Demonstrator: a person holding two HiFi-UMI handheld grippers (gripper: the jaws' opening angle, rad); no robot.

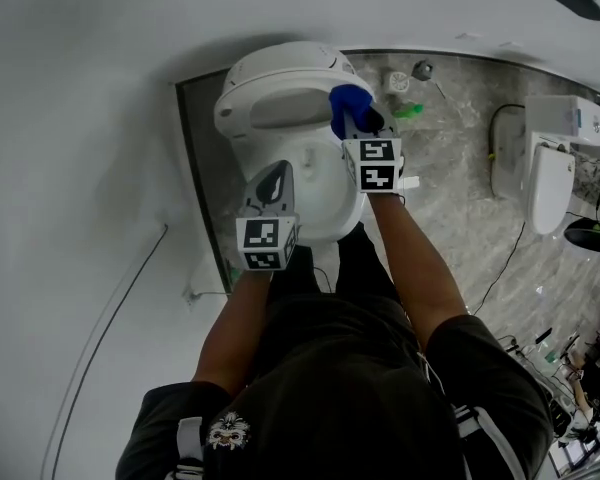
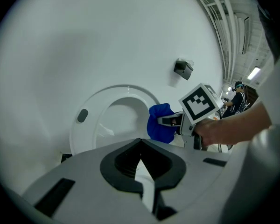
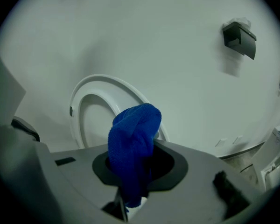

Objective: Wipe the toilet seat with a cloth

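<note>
While our left gripper [image 1: 272, 183] is closed on nothing, our right gripper [image 1: 363, 126], the nearer of the 2, clamps the blue cloth [image 1: 346, 106] just before the seemingly raised toilet seat [image 2: 95, 104].

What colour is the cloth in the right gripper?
The cloth is blue, clearest in the right gripper view.

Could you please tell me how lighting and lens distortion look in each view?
Head view: soft, even light, the toilet white but not glaring. Left gripper view: fisheye, black corners, blue cloth sharp. Right gripper view: same fisheye vignette, cloth's weave crisp close up.
</note>
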